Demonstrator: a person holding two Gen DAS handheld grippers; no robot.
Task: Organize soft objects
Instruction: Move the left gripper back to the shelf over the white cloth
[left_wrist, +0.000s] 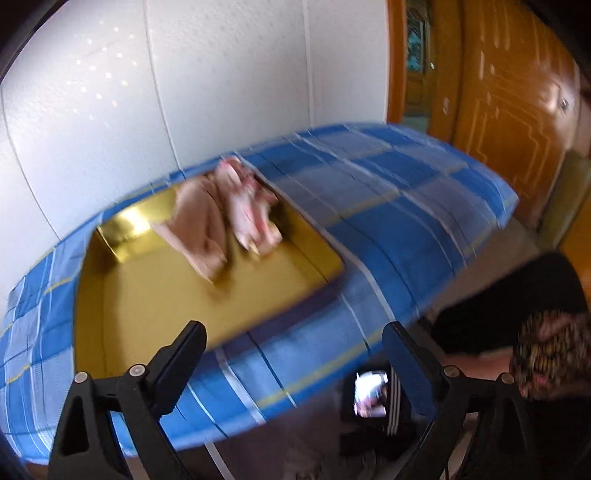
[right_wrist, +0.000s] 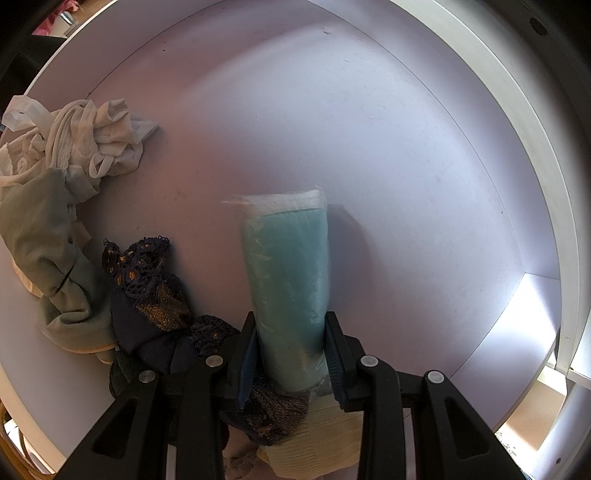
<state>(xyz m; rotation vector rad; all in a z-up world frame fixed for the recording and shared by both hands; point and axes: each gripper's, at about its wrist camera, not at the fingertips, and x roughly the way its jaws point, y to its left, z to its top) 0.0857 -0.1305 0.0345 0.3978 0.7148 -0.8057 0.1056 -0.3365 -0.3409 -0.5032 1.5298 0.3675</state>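
In the left wrist view a shallow gold tray lies on a blue plaid cover. A folded beige cloth and a folded pink patterned cloth lie side by side at its far end. My left gripper hangs open over the tray's near corner with nothing between its fingers; the picture is blurred. In the right wrist view my right gripper points down into a white bin, shut on a teal cloth in a clear plastic bag.
Loose garments lie at the bin's left: a cream pile, a grey-green piece and navy lace with gold. A pale yellow cloth lies under the gripper. Beyond the plaid cover are a white wall and a wooden door.
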